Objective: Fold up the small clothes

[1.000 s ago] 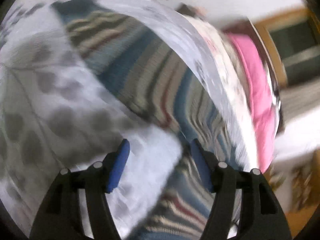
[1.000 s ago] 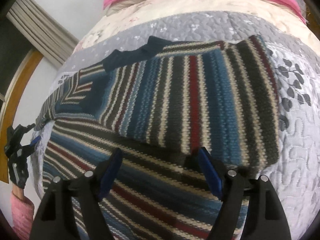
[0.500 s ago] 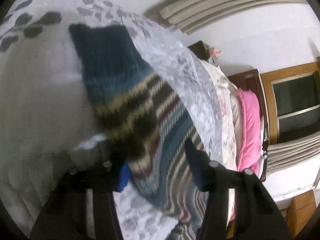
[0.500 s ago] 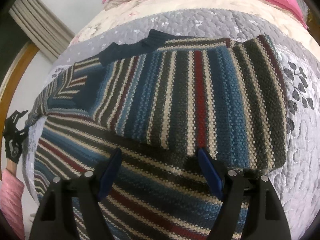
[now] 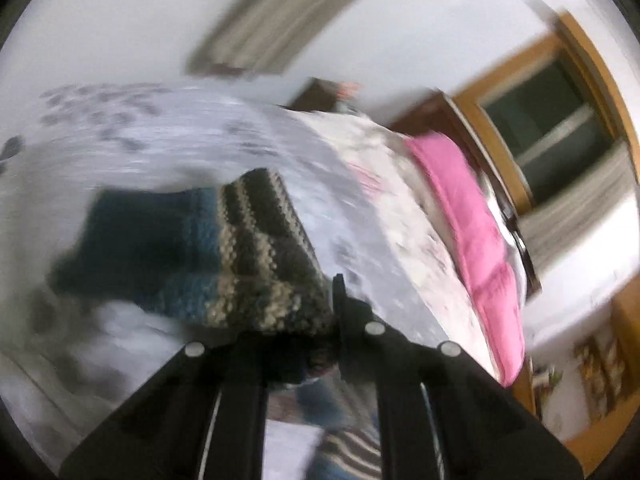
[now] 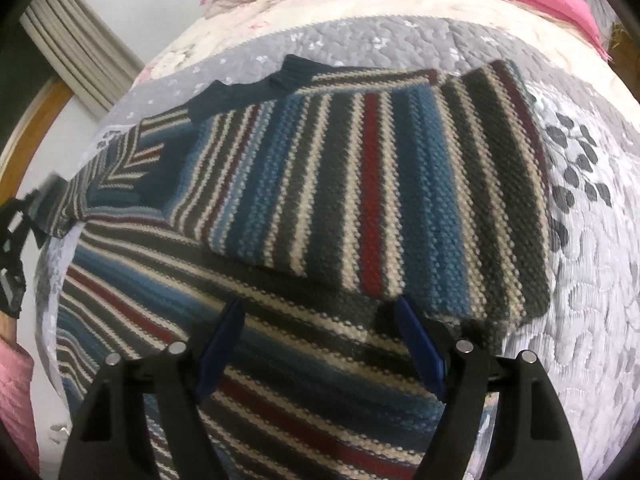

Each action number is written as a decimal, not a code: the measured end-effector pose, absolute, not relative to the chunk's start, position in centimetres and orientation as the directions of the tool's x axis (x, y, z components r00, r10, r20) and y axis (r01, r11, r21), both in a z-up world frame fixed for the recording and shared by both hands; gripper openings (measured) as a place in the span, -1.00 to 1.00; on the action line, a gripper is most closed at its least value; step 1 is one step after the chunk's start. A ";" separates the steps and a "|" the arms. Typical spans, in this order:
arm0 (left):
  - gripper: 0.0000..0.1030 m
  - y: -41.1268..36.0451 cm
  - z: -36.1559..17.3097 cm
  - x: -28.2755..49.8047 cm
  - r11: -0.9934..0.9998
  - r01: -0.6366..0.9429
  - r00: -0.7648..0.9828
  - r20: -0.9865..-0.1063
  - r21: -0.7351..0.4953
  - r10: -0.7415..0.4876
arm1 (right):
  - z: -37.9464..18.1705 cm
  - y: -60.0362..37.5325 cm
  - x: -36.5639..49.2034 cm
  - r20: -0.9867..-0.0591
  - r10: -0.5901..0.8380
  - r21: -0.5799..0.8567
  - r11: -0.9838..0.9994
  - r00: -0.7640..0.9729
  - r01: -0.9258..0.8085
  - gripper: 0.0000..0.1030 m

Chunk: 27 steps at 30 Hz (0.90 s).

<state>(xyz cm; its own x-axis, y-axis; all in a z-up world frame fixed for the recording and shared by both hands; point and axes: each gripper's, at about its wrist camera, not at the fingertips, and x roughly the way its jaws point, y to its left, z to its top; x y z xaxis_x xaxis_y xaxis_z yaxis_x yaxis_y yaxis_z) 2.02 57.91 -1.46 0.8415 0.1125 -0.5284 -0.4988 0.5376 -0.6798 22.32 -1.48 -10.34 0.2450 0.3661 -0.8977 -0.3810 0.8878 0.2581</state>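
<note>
The striped knit sweater (image 6: 320, 208) lies on the quilted bed (image 6: 580, 280) ahead of the gaping, empty right tongs (image 6: 320, 344) with one side folded in, while the left tongs (image 5: 316, 320) clamp its other sleeve cuff (image 5: 208, 248), so that fold and the final ones remain.

Striped knit sweater (image 6: 360, 184) — partly folded.

A sweater (image 6: 360, 208) lies spread on a quilt (image 6: 592, 288) just ahead of the parted right gripper (image 6: 320, 344), its sleeve (image 5: 240, 256) clamped in the left gripper (image 5: 316, 320).
</note>
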 end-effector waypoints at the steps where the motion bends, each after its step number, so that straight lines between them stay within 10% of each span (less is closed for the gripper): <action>1: -0.83 56.5 -0.8 2.7 0.567 -0.471 0.852 -0.516 -0.676 0.091 | -10.4 -1.8 22.3 -0.899 0.362 0.255 0.890 0.247 -0.378 0.52; 18: -0.82 30.1 -0.3 15.2 0.701 0.007 0.805 -0.413 -0.713 -0.427 | -9.5 -4.7 22.1 -0.876 0.400 0.292 0.885 0.270 -0.363 0.52; 27: -0.47 21.4 -8.9 20.4 0.735 0.004 0.598 -0.587 -0.678 -0.545 | -8.9 -5.5 21.9 -0.870 0.406 0.298 0.885 0.280 -0.359 0.52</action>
